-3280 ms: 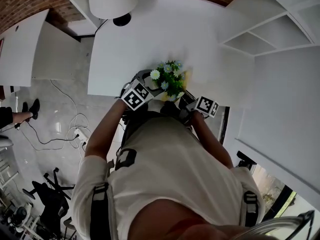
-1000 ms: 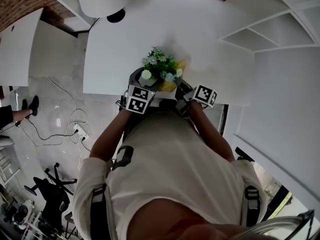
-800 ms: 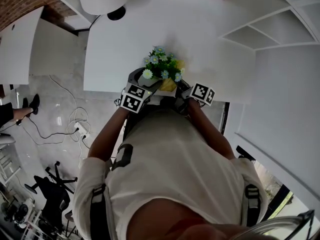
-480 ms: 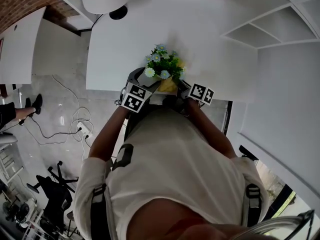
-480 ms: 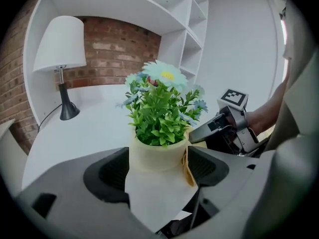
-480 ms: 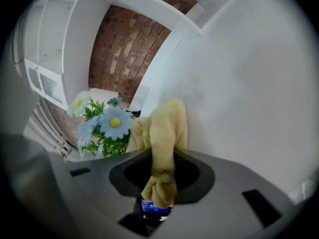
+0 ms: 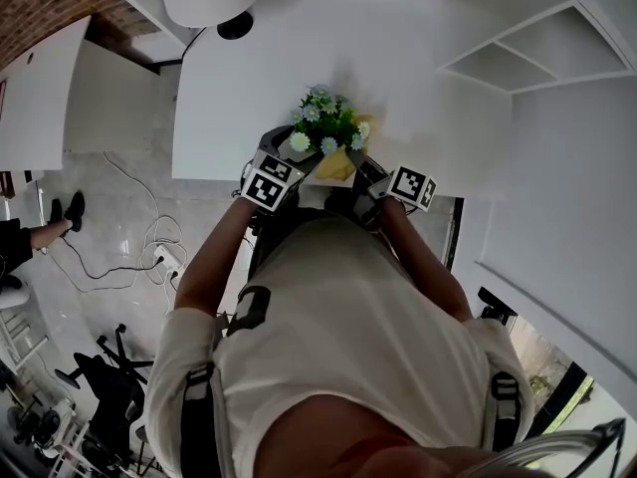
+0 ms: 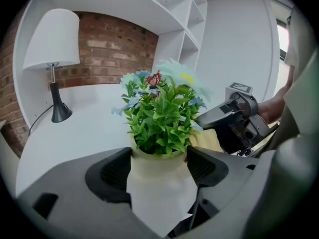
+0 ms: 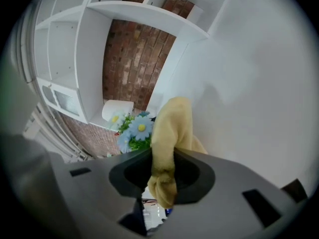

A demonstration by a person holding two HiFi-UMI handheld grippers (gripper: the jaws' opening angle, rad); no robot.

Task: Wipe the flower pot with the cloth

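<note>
A cream flower pot (image 8: 159,183) with green leaves and pale blue and white flowers (image 8: 160,114) sits clamped between the jaws of my left gripper (image 8: 158,169), which is shut on it. In the head view the plant (image 7: 326,129) is held over the near edge of the white desk (image 7: 299,48), with my left gripper (image 7: 291,167) on its left. My right gripper (image 9: 164,172) is shut on a bunched yellow cloth (image 9: 169,133). That cloth (image 7: 336,165) lies against the pot's right side, and the right gripper (image 7: 370,175) is just beyond it. The cloth (image 8: 208,139) also shows beside the pot.
A black-stemmed table lamp with a white shade (image 8: 52,59) stands at the back left of the desk. White shelves (image 7: 528,58) rise at the right, a brick wall (image 8: 107,49) behind. Cables and a chair base (image 7: 109,376) lie on the floor at left.
The plant and both grippers have shifted only slightly against the desk edge. The right gripper's marker cube has edged a little right and down; the cloth stays at the pot's right side.
</note>
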